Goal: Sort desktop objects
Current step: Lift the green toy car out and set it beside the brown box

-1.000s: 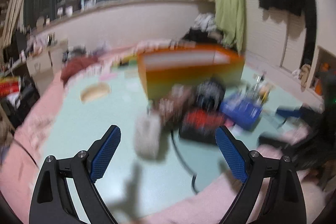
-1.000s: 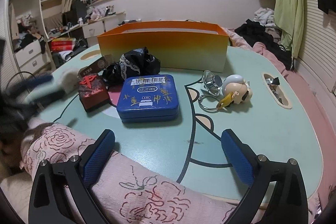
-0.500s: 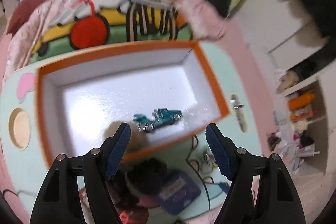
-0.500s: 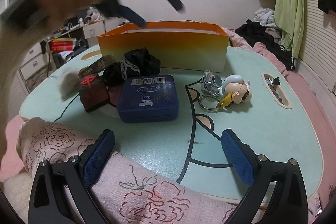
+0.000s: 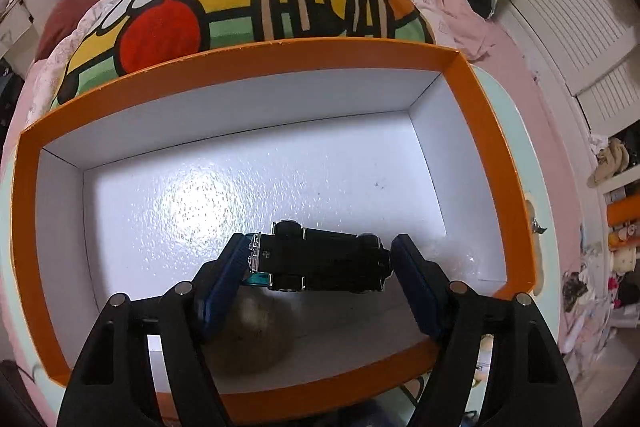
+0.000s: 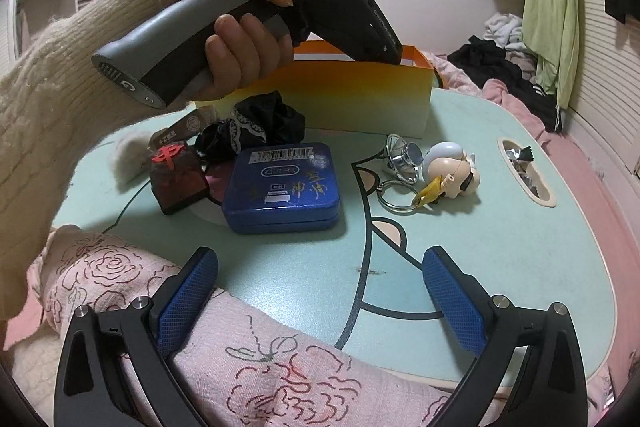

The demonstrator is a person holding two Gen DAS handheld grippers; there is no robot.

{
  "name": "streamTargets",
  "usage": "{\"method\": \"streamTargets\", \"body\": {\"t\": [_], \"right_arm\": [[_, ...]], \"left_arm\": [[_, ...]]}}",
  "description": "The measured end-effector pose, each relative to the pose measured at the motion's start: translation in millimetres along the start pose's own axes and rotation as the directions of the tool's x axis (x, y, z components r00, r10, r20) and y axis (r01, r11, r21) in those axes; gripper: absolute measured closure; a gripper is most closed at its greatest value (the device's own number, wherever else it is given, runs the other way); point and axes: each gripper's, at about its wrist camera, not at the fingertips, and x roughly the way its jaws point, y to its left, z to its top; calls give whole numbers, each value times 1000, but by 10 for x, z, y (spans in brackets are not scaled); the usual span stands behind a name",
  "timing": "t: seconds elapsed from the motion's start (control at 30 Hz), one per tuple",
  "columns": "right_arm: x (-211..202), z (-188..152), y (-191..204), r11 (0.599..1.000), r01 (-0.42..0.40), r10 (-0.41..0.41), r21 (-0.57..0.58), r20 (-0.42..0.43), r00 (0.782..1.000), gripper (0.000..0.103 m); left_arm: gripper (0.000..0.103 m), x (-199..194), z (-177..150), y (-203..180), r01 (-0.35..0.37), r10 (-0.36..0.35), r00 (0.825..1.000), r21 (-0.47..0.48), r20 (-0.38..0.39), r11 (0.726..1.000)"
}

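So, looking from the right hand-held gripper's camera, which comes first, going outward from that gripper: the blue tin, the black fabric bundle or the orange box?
1. Blue tin, nearest the right hand-held gripper, just ahead and slightly left.
2. Black fabric bundle, behind the tin, to the left.
3. Orange box, farthest, standing at the back of the table.

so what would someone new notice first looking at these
Probably the toy car held between the fingers of the left gripper, inside the big orange box with its white floor. In the right wrist view, the blue tin stands out mid-table, with a small doll head to its right and the right gripper open, holding nothing.
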Motion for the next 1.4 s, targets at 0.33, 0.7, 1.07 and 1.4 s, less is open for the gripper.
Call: {"method": "streamTargets", "body": {"t": [0.33,0.7,1.07,1.4], "right_arm": [[-1,-8,-3,1000,0,0,0,1,1000,1],[2,-11,-6,1000,1,-1,-1,2,1000,1],[2,-11,-9,1000,1,-1,1,2,1000,1],[2,-16,-6,1000,1,-1,1,2,1000,1]], "left_arm": [[32,-36,-84,43,17,-17,1000,-3,18,1000],[66,-277,-120,294,77,-75,995,-35,61,996],[57,-222,-54,484,142,-142,990,-88,12,986],[34,-128,-76,229,10,-11,996,-14,-84,1000]]}}
